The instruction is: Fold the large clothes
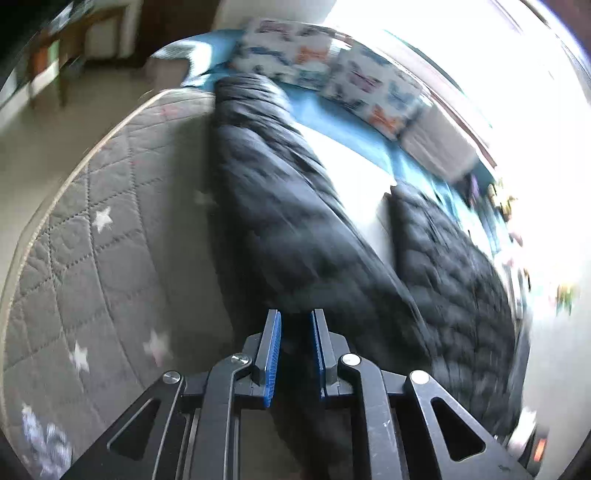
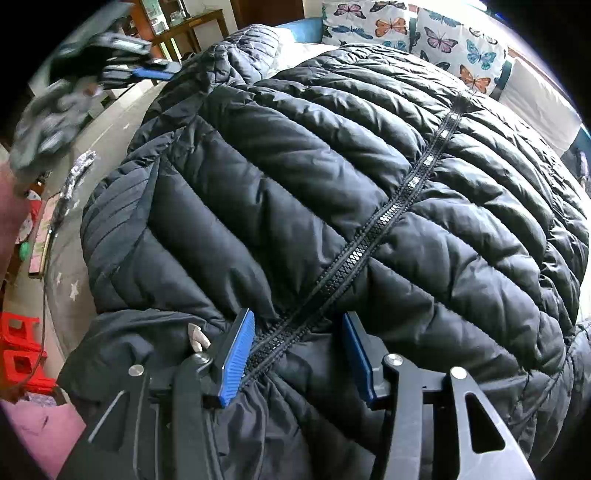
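A large black quilted puffer jacket (image 2: 332, 184) lies front up on the bed, its zipper (image 2: 391, 210) closed and running diagonally. My right gripper (image 2: 299, 332) is open, its blue pads on either side of the zipper at the jacket's near edge. My left gripper (image 1: 295, 328) is shut on a dark fold of the jacket, apparently a sleeve (image 1: 288, 206), which stretches away over the bed. In the right wrist view the left gripper (image 2: 147, 72) shows blurred at the upper left by the jacket's far sleeve.
The bed has a grey quilted star cover (image 1: 92, 240) and a blue sheet (image 1: 332, 118). Butterfly pillows (image 2: 436, 40) lie at the head. A wooden table (image 2: 184, 26) stands beyond. Red stools (image 2: 18, 350) and a pink mat (image 2: 44, 432) are on the floor at left.
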Action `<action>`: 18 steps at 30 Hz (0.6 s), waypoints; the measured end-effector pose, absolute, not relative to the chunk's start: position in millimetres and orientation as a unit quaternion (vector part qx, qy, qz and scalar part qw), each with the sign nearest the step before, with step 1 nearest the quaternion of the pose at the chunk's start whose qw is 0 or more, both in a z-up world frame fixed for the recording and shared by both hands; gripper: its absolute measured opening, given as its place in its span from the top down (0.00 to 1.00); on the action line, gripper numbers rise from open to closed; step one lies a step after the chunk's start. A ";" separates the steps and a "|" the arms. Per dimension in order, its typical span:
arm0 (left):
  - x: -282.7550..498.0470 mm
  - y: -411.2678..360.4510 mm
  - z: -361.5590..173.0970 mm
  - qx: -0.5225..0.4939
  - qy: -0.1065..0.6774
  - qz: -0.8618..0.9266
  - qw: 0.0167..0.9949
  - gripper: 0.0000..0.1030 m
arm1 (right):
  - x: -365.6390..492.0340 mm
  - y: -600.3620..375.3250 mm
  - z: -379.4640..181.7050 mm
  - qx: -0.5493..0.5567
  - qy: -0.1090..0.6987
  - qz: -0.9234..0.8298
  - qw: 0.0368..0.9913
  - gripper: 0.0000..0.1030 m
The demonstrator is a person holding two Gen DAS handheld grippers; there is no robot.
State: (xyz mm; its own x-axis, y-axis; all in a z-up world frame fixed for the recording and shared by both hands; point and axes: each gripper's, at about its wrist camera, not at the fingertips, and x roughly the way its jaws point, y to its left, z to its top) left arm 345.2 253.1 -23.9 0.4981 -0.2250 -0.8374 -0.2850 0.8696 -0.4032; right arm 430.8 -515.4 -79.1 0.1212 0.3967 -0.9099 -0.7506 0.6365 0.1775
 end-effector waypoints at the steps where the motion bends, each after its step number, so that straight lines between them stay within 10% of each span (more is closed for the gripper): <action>1: 355.0 267.8 -25.8 -0.270 0.497 0.029 0.824 0.82 | 432.8 -515.7 -79.0 -0.164 0.536 0.395 0.728 0.47; 14: 443.8 368.2 -35.5 -0.440 0.413 0.036 0.797 0.81 | 436.2 -516.9 -83.1 -0.161 0.529 0.418 0.721 0.44; 16: 450.9 373.9 -31.7 -0.436 0.407 0.039 0.802 0.64 | 437.2 -517.0 -83.8 -0.162 0.528 0.419 0.721 0.44; 18: 455.4 379.1 -26.9 -0.417 0.401 0.056 0.813 0.24 | 437.0 -516.3 -83.5 -0.164 0.526 0.421 0.720 0.43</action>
